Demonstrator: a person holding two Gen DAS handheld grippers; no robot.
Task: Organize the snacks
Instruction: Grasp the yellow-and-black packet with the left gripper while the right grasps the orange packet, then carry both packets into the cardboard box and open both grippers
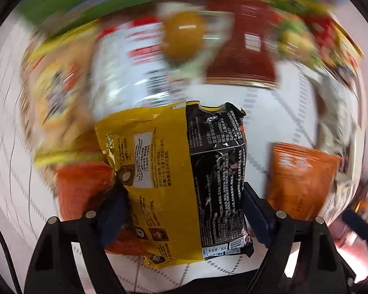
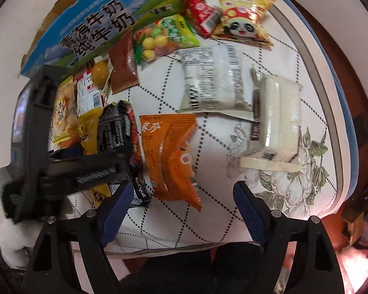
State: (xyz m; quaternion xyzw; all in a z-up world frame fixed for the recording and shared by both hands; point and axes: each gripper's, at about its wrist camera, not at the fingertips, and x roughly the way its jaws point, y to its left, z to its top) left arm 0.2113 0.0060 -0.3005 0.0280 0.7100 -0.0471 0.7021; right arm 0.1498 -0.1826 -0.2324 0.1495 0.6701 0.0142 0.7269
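The yellow-black bag (image 1: pixel 181 171), light, soft and crinkly, is gripped mid-body between the left gripper (image 1: pixel 184 210) jaws above the bench (image 2: pixel 208 215); the right gripper (image 2: pixel 181 205) jaws are held open, empty.

The tablecloth (image 2: pixel 233 196) is white with black dotted diamonds and pale flowers. One packet (image 1: pixel 184 178) is yellow and black, another packet (image 2: pixel 169 156) is orange. The carton (image 2: pixel 85 24) is blue and green.
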